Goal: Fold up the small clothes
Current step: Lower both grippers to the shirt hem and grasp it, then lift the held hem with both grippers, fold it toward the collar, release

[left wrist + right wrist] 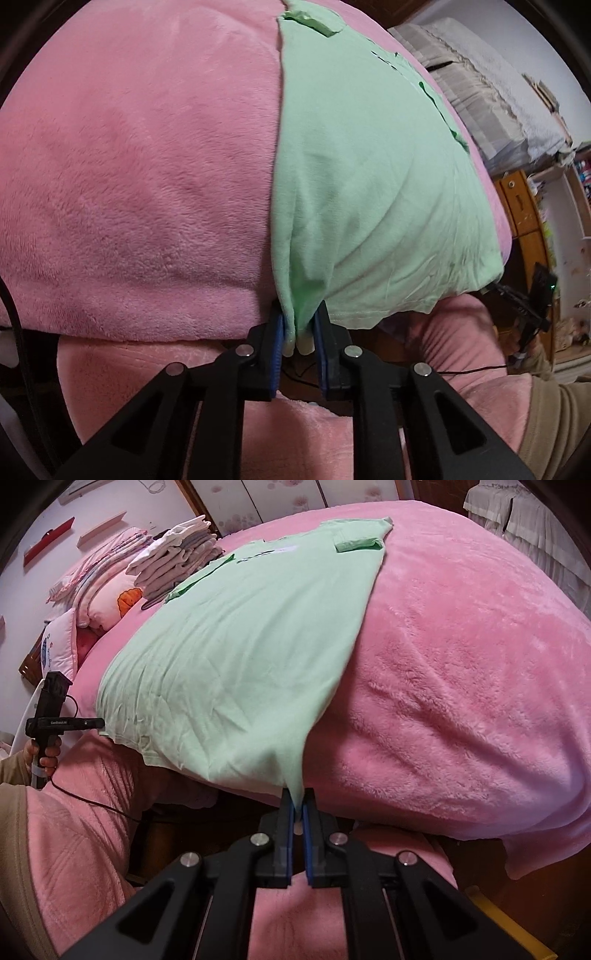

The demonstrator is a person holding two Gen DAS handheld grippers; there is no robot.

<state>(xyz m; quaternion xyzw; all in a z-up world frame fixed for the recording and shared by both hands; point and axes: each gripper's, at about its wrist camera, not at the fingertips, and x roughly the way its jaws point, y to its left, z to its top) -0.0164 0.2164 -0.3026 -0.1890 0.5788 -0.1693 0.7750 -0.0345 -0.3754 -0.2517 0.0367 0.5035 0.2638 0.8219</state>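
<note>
Pink fleece blanket (461,672); mint-green shirt (240,646) flat, wrinkled, print probably lettering, unreadable. Left gripper (298,332) and right gripper (298,808) each pinch a hem corner.

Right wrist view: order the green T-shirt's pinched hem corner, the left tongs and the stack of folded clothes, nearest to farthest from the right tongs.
1. Green T-shirt: its hem corner is clamped in the right tongs, bottom centre.
2. Left tongs: at the left edge, by the shirt's other hem corner.
3. Stack of folded clothes: upper left, beyond the shirt's far end.
</note>
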